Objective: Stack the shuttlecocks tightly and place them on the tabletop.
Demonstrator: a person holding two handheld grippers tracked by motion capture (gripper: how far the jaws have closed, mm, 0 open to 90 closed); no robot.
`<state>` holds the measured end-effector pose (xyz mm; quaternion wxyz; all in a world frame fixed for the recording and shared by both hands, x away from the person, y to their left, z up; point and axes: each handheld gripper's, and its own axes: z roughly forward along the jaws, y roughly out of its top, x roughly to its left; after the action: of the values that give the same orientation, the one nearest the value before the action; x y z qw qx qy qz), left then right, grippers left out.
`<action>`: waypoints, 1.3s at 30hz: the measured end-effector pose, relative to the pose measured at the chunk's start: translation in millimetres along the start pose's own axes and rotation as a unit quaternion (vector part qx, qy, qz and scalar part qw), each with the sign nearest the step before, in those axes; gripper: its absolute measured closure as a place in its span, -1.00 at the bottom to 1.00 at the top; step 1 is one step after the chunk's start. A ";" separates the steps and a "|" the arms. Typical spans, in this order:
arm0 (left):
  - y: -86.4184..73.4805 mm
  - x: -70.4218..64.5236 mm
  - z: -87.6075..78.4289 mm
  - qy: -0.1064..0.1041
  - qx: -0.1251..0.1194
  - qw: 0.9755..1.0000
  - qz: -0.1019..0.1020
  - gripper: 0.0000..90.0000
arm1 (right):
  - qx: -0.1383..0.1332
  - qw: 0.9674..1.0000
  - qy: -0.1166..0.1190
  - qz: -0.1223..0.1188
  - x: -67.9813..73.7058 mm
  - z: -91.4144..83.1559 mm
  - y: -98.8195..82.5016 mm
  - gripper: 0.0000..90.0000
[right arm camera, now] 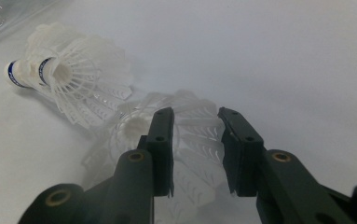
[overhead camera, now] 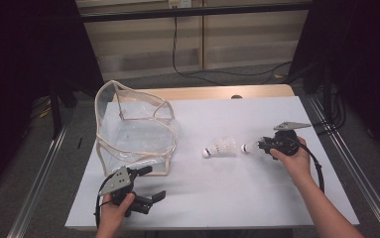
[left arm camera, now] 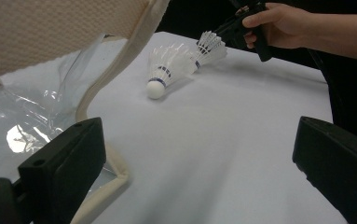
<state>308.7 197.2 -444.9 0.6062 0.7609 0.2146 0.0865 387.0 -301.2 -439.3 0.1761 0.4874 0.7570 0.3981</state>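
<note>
Your right gripper [right arm camera: 195, 154] straddles the near shuttlecock's [right arm camera: 185, 140] skirt on the table [overhead camera: 257, 198], jaws parted, not pinching. The second shuttlecock [overhead camera: 220, 148] lies just beside. Your left gripper [overhead camera: 148, 183] waits spread by the bag [overhead camera: 133, 129], likely to steady it.

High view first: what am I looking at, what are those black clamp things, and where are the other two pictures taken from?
A person holds a hand tool with two black jaws in each hand. The high view looks down on the white table; each other picture comes from a camera riding on one tool. On the table lie a clear bag with cream trim and two white shuttlecocks. The left gripper is open and holds nothing. The right gripper has its jaws around the nearer shuttlecock; whether they squeeze it is unclear. The other shuttlecock lies free.
</note>
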 end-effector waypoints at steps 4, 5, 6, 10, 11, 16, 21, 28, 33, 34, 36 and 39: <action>0.0 -0.1 0.1 0.000 0.000 1.000 0.000 -0.94 | -0.001 1.000 -0.005 0.000 -2.5 -3.6 -1.5 0.45; 0.0 0.0 0.1 0.000 0.000 1.000 0.000 -0.94 | -0.001 1.000 -0.005 0.002 -3.1 -4.6 -1.9 0.44; 0.0 -0.1 0.2 0.000 0.000 1.000 0.000 -0.94 | -0.001 1.000 -0.006 0.003 -3.6 -5.6 -2.3 0.43; 0.0 -0.2 0.3 -0.001 0.000 1.000 0.000 -0.94 | -0.001 1.000 -0.010 0.003 -6.8 -9.6 -4.4 0.38; 0.1 -0.4 0.3 0.000 -0.001 1.000 -0.001 -0.94 | -0.002 1.000 -0.011 0.003 -7.6 -10.6 -5.0 0.36; 0.2 -0.3 0.1 0.001 0.000 1.000 0.001 -0.94 | -0.005 1.000 -0.016 0.008 -11.4 -18.0 -8.3 0.27; 0.4 -0.4 0.5 0.001 0.003 1.000 0.001 -0.94 | -0.011 1.000 -0.017 0.017 -15.9 -26.9 -10.1 0.22; 0.2 -0.9 1.9 0.000 0.003 1.000 0.001 -0.94 | -0.019 1.000 -0.010 0.018 -15.2 -36.2 -5.9 0.18; 0.3 -0.7 1.8 0.000 0.003 1.000 0.001 -0.94 | -0.025 0.999 0.008 0.031 -8.7 -40.3 2.6 0.03; 0.2 -0.7 1.8 0.000 0.003 1.000 0.002 -0.94 | -0.026 0.999 0.014 0.035 -6.2 -41.0 4.8 0.01; 0.1 -0.7 1.9 -0.001 0.004 1.000 0.002 -0.94 | -0.029 0.999 0.024 0.035 -2.1 -41.1 7.2 -0.02; 0.2 -0.7 2.0 -0.001 0.002 1.000 0.002 -0.94 | -0.023 0.998 0.039 0.035 5.8 -38.1 8.7 -0.05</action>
<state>308.9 195.1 -445.1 0.6046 0.7627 0.2128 0.0859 364.6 -310.7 -408.2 0.1440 0.4935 0.7362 0.4401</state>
